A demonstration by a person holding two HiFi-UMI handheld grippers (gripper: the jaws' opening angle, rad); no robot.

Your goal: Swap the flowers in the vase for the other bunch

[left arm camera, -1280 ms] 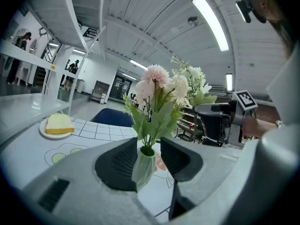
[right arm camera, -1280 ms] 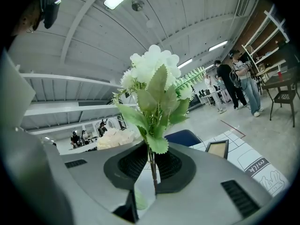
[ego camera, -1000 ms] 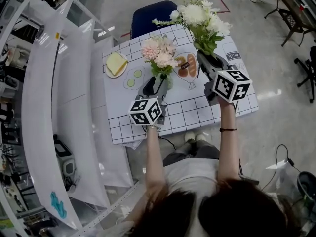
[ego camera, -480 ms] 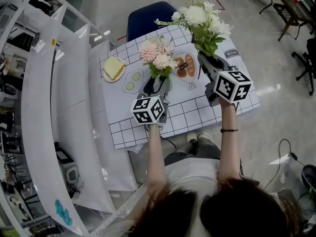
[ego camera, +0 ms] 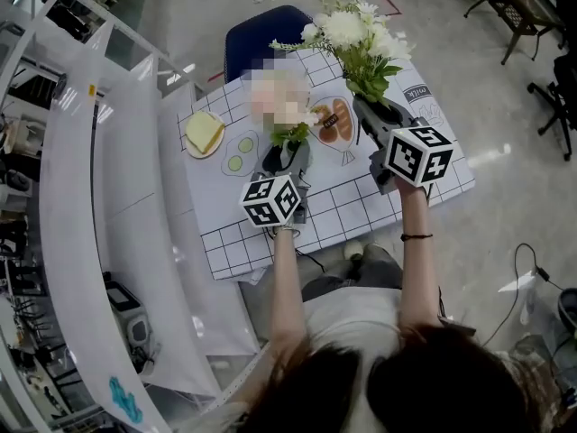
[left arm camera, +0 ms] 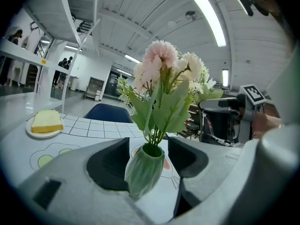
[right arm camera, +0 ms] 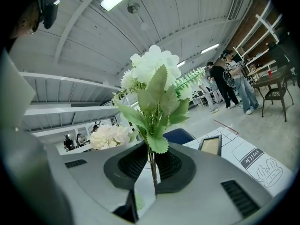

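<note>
From the head view, the left gripper (ego camera: 288, 154) sits at the middle of the white grid-patterned table (ego camera: 236, 240). The right gripper (ego camera: 368, 108) is beside it to the right, with a bunch of white artificial flowers with green leaves (ego camera: 354, 36) rising from its tip. A white plate with a yellow slab (ego camera: 204, 132) lies near the table's left edge, and a dark blue chair (ego camera: 270, 27) stands at the far side.

In the left gripper view, a ribbed pale green vase (left arm camera: 145, 170) stands on the table between the jaws and carries a bunch of pink and cream flowers (left arm camera: 165, 65) upright. The jaws have just been opening and now stand spread on either side of the vase, with a gap at each pad.

In the right gripper view, the jaws are pressed together on the thin green stems of the white bunch, which stands upright above them.
</note>
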